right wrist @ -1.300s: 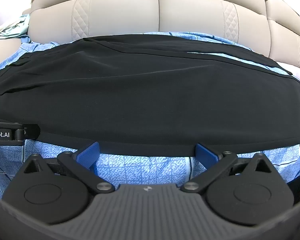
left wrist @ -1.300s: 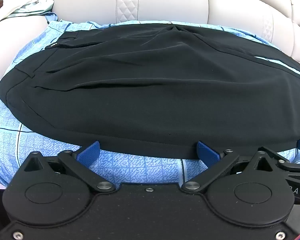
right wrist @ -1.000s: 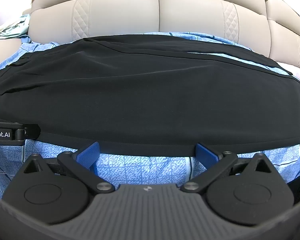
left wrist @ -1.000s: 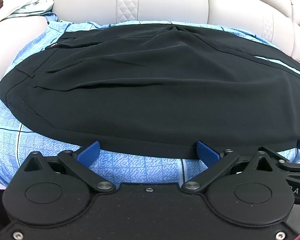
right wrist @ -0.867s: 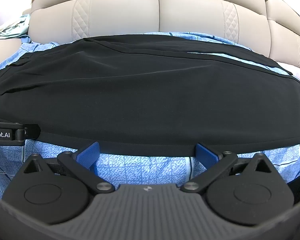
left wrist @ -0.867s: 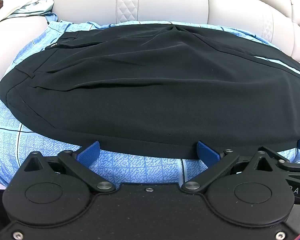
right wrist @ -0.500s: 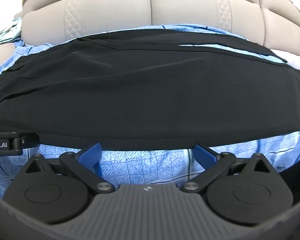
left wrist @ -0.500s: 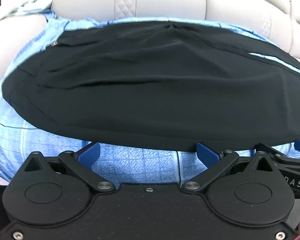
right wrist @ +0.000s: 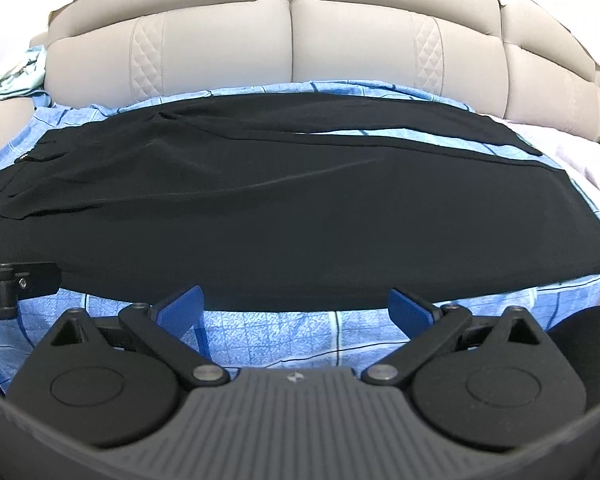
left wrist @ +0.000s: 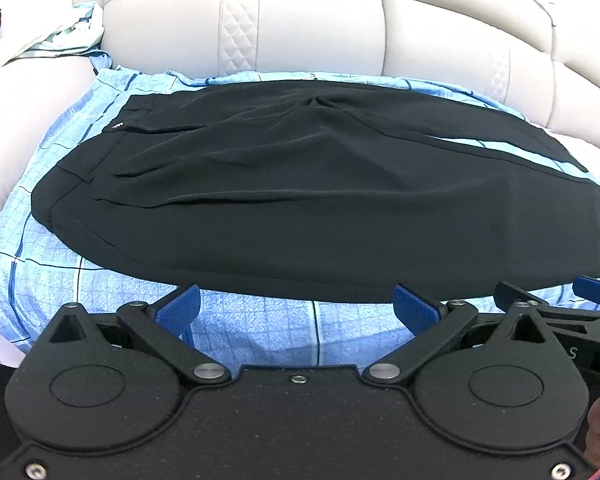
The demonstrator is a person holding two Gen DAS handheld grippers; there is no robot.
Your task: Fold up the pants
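Pants [left wrist: 300, 208] lie spread flat on the blue checked sheet [left wrist: 100, 288] covering the sofa [left wrist: 320, 28] seat, waistband toward its left edge, legs running right and parted by a thin gap. No fold looks made yet; all folding seems left. Black fabric, smooth with faint creases. Left gripper [left wrist: 296, 308] and right gripper [right wrist: 296, 306] hover at the front edge, both spread wide, empty

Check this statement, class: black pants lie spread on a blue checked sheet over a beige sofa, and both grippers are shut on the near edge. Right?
Not quite. The left gripper and right gripper are both open, short of the black pants, as both wrist views show. The blue checked sheet and beige sofa are right.
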